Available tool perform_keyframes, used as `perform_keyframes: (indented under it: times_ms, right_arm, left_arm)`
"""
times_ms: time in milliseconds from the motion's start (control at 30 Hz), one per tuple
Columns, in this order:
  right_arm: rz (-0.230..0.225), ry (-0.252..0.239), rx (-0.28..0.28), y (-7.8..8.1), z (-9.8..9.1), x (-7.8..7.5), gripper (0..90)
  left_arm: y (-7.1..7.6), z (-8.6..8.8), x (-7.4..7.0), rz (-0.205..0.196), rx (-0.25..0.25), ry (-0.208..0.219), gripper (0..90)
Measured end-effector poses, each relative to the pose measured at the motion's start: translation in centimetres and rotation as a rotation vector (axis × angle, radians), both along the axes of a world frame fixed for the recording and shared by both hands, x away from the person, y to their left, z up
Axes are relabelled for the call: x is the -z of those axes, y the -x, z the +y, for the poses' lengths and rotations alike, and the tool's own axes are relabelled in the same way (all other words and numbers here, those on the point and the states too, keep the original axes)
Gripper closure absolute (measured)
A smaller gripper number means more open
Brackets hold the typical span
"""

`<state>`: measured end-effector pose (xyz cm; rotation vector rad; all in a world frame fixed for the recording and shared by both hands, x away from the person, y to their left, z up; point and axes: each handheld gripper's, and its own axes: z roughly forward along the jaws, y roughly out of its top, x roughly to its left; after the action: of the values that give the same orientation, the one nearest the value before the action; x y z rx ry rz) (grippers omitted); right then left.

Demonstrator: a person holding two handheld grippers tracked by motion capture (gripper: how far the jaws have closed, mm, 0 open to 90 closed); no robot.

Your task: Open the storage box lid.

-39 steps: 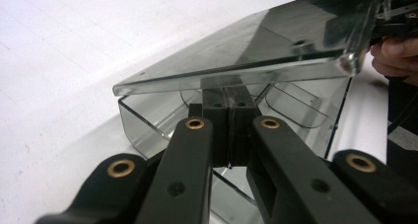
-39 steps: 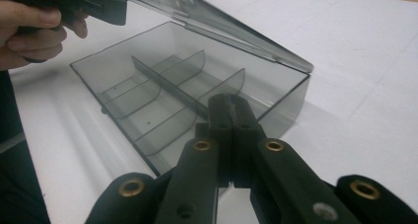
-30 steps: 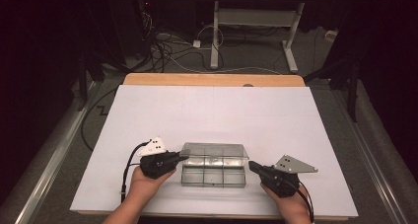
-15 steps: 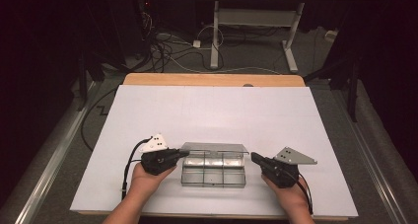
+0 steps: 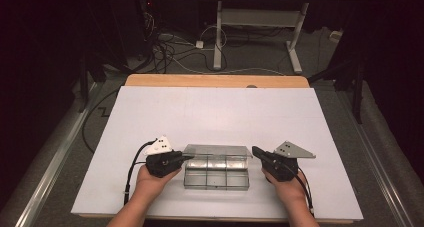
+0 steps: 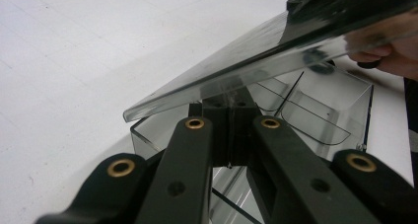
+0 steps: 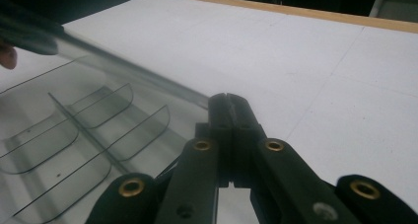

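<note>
Clear box [image 5: 216, 173] between both hand-held grippers — lid [image 5: 217, 150] raised

high overhead, two close jaw-level views

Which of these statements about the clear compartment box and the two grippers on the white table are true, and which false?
1. The lid of the clear box is raised. True.
2. The box's compartments hold screws. False: they look empty.
3. The left gripper is at the box's left end. True.
4. The right gripper rests at the table's far edge. False: it is at the box's right end.
</note>
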<state>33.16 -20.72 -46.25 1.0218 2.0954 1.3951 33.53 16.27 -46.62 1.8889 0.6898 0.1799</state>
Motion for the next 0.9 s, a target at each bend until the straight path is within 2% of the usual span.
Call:
perform_keyframes:
  times_ms: [500, 633, 900]
  right_arm:
    - [-0.005, 0.001, 0.018, -2.7, 1.2, -0.2, 90.0]
    - [-0.006, -0.001, 0.025, -3.2, 1.3, -0.3, 90.0]
    - [-0.016, 0.006, 0.034, -3.8, 1.6, -0.6, 90.0]
  left_arm:
    - [-0.5, -0.3, 0.1, 0.003, -0.007, 0.015, 87.6]
    - [-0.5, -0.3, -0.1, -0.010, -0.006, 0.004, 87.7]
    - [-0.7, -0.5, -0.4, -0.009, -0.010, -0.004, 87.7]
